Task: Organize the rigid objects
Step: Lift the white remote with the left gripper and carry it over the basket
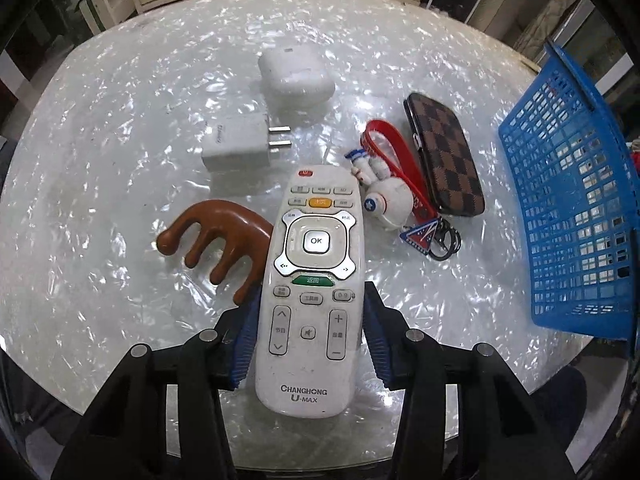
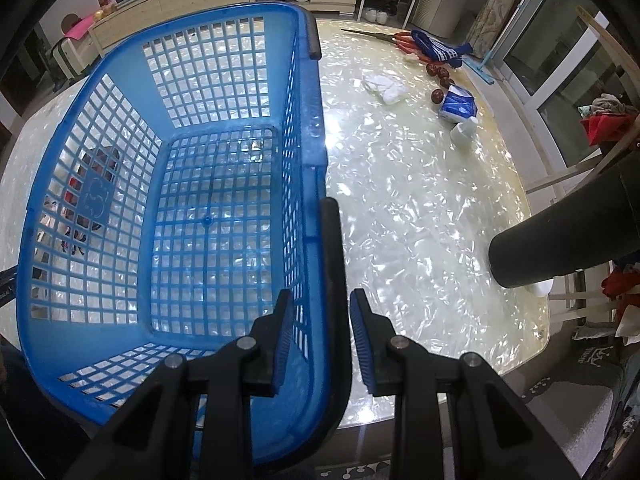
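Left wrist view showed the left gripper (image 1: 310, 336) closed on the lower half of a white Changhong remote control (image 1: 310, 292), its blue-padded fingers (image 1: 246, 340) pressed against both long edges, the remote pointing away over the pearly table (image 1: 100, 320). Just left of the remote lay a brown wooden massage comb (image 1: 220, 236), its prongs toward the camera and one prong reaching the left finger. To the right sat an astronaut keychain (image 1: 386, 196) with a red strap and black rings, and beside that a brown checkered case (image 1: 446, 156). Farther off rested a white plug adapter (image 1: 240, 144), and beyond it a white rounded box (image 1: 296, 76). At the right edge stood a blue plastic basket (image 1: 572, 208), well apart from the remote.

Right wrist view showed the right gripper (image 2: 320, 340) straddling the basket's near right wall (image 2: 316, 240) and its black handle (image 2: 334, 260), one finger inside and one outside; whether the pads actually pinched the wall could not be told. Farther across the table lay a tissue pack (image 2: 458, 104), a crumpled white tissue (image 2: 386, 88), dark red dates (image 2: 438, 74) and red-handled scissors (image 2: 394, 38).
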{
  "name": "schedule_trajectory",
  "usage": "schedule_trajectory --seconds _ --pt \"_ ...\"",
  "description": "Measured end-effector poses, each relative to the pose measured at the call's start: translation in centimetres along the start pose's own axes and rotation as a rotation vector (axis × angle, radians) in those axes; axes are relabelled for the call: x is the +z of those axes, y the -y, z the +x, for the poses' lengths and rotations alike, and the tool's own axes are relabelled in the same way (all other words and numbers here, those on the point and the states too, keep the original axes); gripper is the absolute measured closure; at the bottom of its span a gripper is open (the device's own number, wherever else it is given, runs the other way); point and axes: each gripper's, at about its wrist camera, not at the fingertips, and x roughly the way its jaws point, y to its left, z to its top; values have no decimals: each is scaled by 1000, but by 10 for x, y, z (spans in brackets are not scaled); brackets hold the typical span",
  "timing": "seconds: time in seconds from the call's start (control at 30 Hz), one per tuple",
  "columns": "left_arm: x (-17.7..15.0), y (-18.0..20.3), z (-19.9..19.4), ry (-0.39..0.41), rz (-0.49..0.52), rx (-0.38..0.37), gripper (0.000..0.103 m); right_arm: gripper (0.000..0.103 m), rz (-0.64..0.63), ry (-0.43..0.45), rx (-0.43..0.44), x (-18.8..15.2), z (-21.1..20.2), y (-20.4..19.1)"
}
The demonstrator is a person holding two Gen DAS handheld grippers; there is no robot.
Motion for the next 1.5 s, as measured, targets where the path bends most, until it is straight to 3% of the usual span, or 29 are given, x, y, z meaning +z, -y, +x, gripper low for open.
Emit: schedule_trajectory --seconds 0.13,0.27,0.57,0.93,1.2,1.5 --pt "-1 2 -14 33 15 -10 51 86 -2 1 7 -1 -1 -2" --pt "-2 5 -33 81 36 -1 51 86 -5 2 5 -1 -1 -3" --pt "10 22 -79 181 96 -56 51 87 -11 10 4 1 -4 -5" --pt "29 83 -131 312 261 -119 51 88 -12 21 39 2 -2 -5" --pt "40 142 -138 342 435 -189 51 89 -14 30 81 0 1 -2" --pt "53 202 -104 307 609 -233 54 92 -11 33 123 5 5 2"
